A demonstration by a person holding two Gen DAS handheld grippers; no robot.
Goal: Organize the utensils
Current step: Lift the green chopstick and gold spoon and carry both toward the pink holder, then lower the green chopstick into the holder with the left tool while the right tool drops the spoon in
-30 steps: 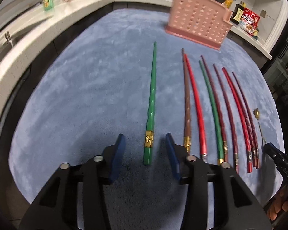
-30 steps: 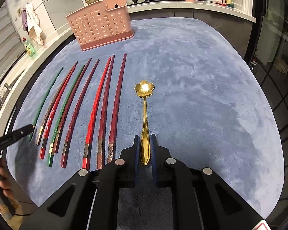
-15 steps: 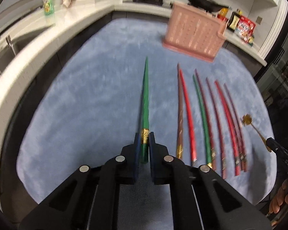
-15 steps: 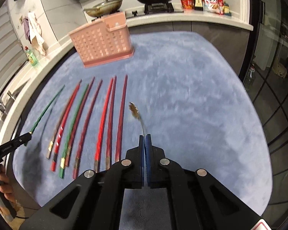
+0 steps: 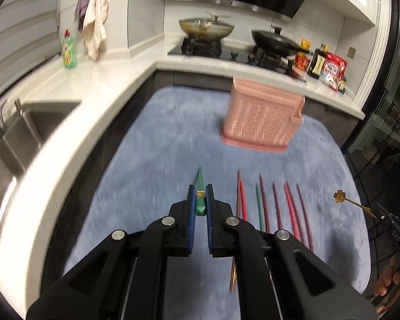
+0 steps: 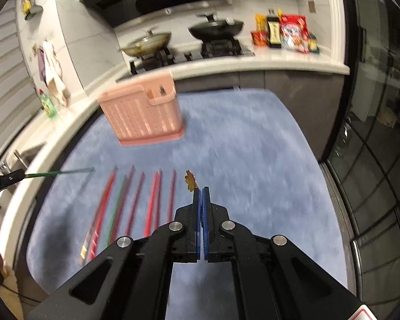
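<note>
My left gripper [image 5: 200,200] is shut on a green chopstick [image 5: 200,186] and holds it up above the blue mat; the chopstick also shows in the right wrist view [image 6: 58,172], pointing right. My right gripper [image 6: 201,194] is shut on a gold flower spoon [image 6: 190,180] and holds it lifted; the spoon also shows in the left wrist view [image 5: 349,200]. Several red, green and brown chopsticks [image 5: 264,205] lie side by side on the mat, also in the right wrist view [image 6: 136,202]. A pink perforated utensil holder [image 5: 261,117] stands at the mat's far side, also in the right wrist view [image 6: 144,114].
The blue mat [image 5: 160,138] is ringed by a white counter [image 5: 74,112] with a sink [image 5: 18,130] at left. A stove with a wok and pan [image 5: 208,26], food packets [image 5: 330,66] and a green bottle [image 5: 69,50] stand on the counter.
Both grippers have risen and tilted up with their loads. The green chopstick and the gold spoon, on the mat a second ago, are now held in the air.
</note>
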